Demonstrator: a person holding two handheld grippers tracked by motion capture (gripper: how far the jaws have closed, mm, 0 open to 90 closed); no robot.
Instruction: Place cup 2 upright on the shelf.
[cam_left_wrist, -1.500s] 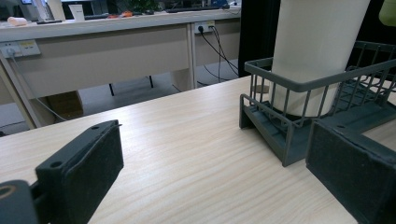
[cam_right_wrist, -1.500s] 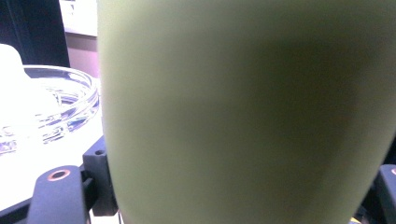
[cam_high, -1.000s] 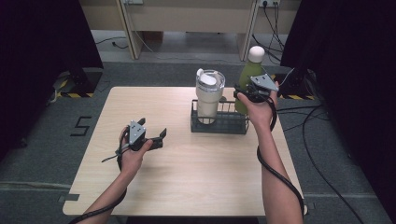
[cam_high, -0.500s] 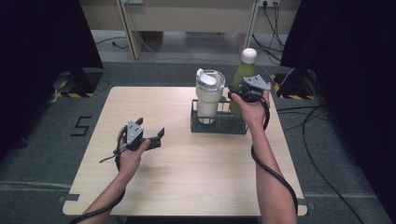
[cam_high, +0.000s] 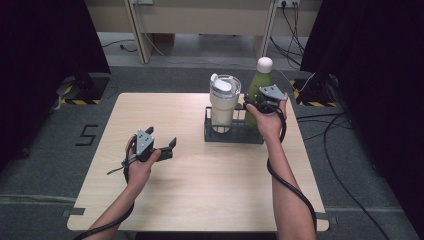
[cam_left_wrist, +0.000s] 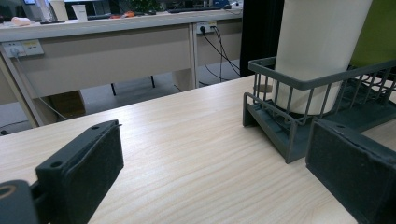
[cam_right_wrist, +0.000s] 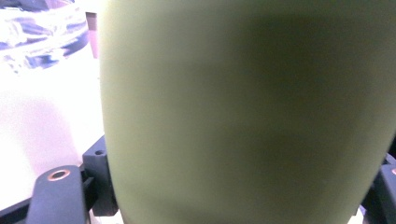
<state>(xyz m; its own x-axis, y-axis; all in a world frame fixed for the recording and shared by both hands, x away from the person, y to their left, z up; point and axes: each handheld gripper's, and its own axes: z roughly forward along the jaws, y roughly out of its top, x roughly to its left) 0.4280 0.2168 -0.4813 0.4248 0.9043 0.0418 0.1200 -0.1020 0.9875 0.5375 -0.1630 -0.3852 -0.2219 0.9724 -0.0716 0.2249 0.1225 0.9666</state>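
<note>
A green bottle (cam_high: 256, 86) with a white cap stands upright at the right end of a dark wire rack (cam_high: 232, 138). My right gripper (cam_high: 254, 106) is shut on the bottle's body; in the right gripper view the bottle (cam_right_wrist: 243, 112) sits between the jaws, and one finger (cam_right_wrist: 58, 196) shows at the lower left. A white lidded tumbler (cam_high: 224, 102) stands in the rack's left half. My left gripper (cam_high: 167, 148) hovers open over the table, left of the rack, holding nothing. Its view shows the pads (cam_left_wrist: 84, 172) wide apart, with the rack (cam_left_wrist: 289, 84), the tumbler (cam_left_wrist: 317, 42) and the bottle (cam_left_wrist: 380, 28) ahead.
The light wooden table (cam_high: 200, 190) has bare room in front and to the left of the rack. Beyond the far edge are desk legs (cam_high: 137, 30), floor cables and dark curtains on both sides.
My right gripper has carried the green bottle leftward from beside the rack's right end to over its right half. The left gripper has barely moved.
</note>
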